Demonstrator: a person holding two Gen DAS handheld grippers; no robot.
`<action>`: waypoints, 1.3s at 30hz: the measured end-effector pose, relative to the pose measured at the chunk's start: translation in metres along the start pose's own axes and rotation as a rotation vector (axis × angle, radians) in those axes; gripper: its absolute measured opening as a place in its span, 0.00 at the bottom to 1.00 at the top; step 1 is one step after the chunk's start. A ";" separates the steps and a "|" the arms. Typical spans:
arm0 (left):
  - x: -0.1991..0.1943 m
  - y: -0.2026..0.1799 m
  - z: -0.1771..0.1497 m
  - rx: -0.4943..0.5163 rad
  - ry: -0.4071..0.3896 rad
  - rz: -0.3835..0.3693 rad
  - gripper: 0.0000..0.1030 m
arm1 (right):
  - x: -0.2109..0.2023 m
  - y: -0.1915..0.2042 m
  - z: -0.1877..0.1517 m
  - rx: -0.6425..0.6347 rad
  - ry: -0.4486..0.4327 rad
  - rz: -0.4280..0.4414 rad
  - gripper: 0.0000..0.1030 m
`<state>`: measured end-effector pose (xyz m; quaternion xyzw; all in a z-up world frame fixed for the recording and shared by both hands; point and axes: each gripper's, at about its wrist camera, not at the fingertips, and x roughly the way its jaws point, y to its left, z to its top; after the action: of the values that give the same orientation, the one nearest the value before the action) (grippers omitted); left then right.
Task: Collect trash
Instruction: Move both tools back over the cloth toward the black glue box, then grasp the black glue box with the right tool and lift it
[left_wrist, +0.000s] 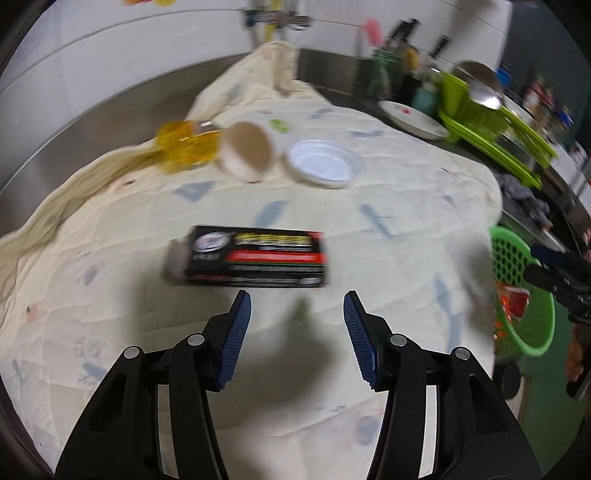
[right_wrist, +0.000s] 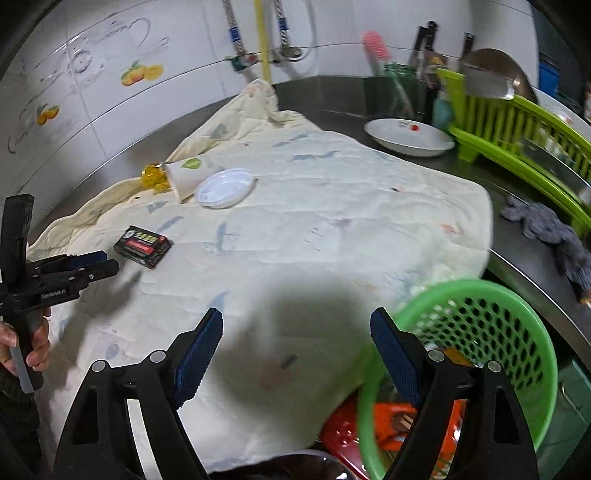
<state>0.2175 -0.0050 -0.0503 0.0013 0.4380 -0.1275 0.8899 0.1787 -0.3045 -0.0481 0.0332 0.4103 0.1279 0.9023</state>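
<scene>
Left gripper (left_wrist: 297, 306) open, empty, black carton (left_wrist: 249, 260) just above its fingertips. Right gripper (right_wrist: 295, 325) open, empty; green basket (right_wrist: 517, 295) lower right.

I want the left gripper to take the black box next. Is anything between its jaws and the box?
Nothing visible: the left gripper is open and empty, with only bare quilt between it and the black box.

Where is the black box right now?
The black box lies flat on the cream cloth, just ahead of the left gripper in the left wrist view, nearer than the paper cup and white lid.
</scene>
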 end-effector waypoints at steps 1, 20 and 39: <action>0.000 0.005 0.000 -0.012 0.001 0.004 0.51 | 0.003 0.005 0.003 -0.009 0.002 0.008 0.77; -0.013 0.092 -0.004 -0.181 -0.024 0.122 0.51 | 0.102 0.125 0.052 -0.337 0.113 0.246 0.77; -0.005 0.136 -0.015 -0.270 0.001 0.166 0.53 | 0.173 0.210 0.078 -0.565 0.205 0.375 0.73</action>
<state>0.2341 0.1294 -0.0709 -0.0822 0.4499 0.0063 0.8893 0.3032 -0.0539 -0.0885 -0.1558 0.4338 0.4027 0.7909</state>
